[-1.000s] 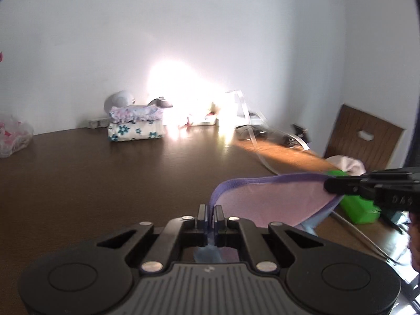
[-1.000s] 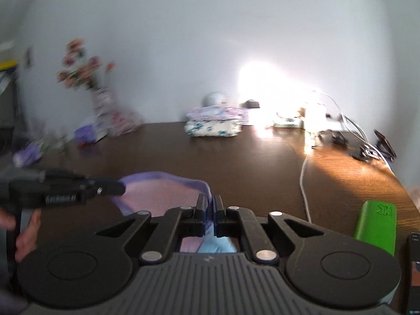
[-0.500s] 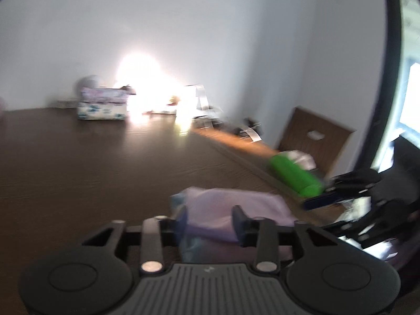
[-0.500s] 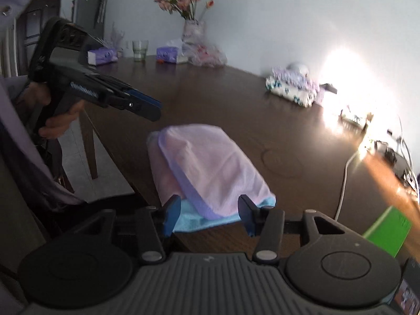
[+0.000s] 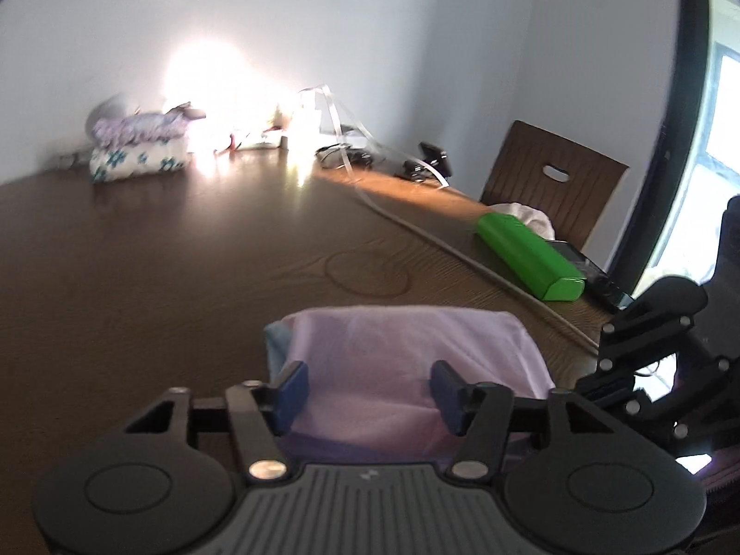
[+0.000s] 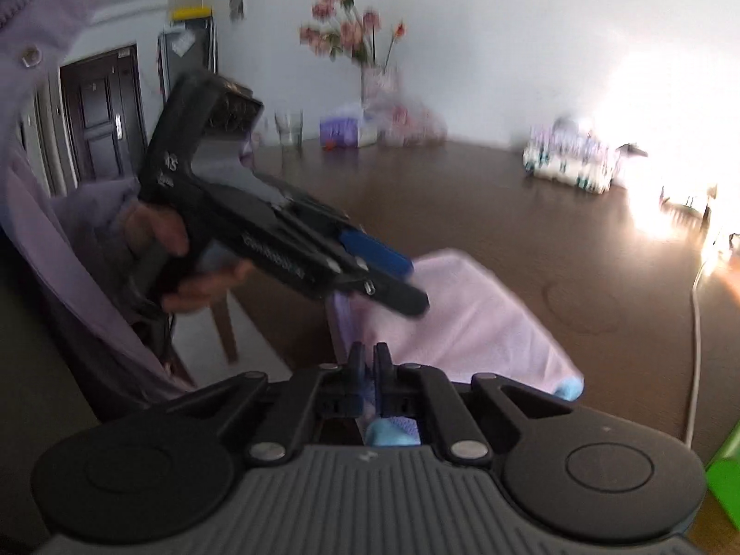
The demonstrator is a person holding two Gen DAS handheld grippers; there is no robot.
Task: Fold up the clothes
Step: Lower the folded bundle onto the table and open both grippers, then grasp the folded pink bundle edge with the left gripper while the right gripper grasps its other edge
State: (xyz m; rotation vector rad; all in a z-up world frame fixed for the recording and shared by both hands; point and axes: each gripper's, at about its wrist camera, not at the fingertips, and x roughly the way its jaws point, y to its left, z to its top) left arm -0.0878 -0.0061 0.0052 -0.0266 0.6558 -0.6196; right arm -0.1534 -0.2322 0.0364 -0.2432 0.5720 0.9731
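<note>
At the near edge of a dark wooden table (image 5: 175,249), a folded lilac garment (image 5: 407,360) lies flat, with a light blue layer (image 6: 568,387) peeking out beneath it. Spread wide, the fingers of the left gripper (image 5: 367,391) frame the garment's near side and hold nothing. The right gripper (image 6: 368,370) has its fingers pressed together over the cloth's edge at the table's rim; blue and purple fabric shows just behind the tips, but whether any is pinched cannot be told. A hand (image 6: 185,254) grips the left tool's handle, a lilac sleeve (image 6: 69,249) behind it. Farther out, a green box (image 5: 532,254) and a grey cable (image 5: 462,259) lie to the right, a wooden chair (image 5: 552,180) beyond. Folded floral cloths (image 5: 138,152) sit stacked by the wall, near a vase of pink flowers (image 6: 356,41).
</note>
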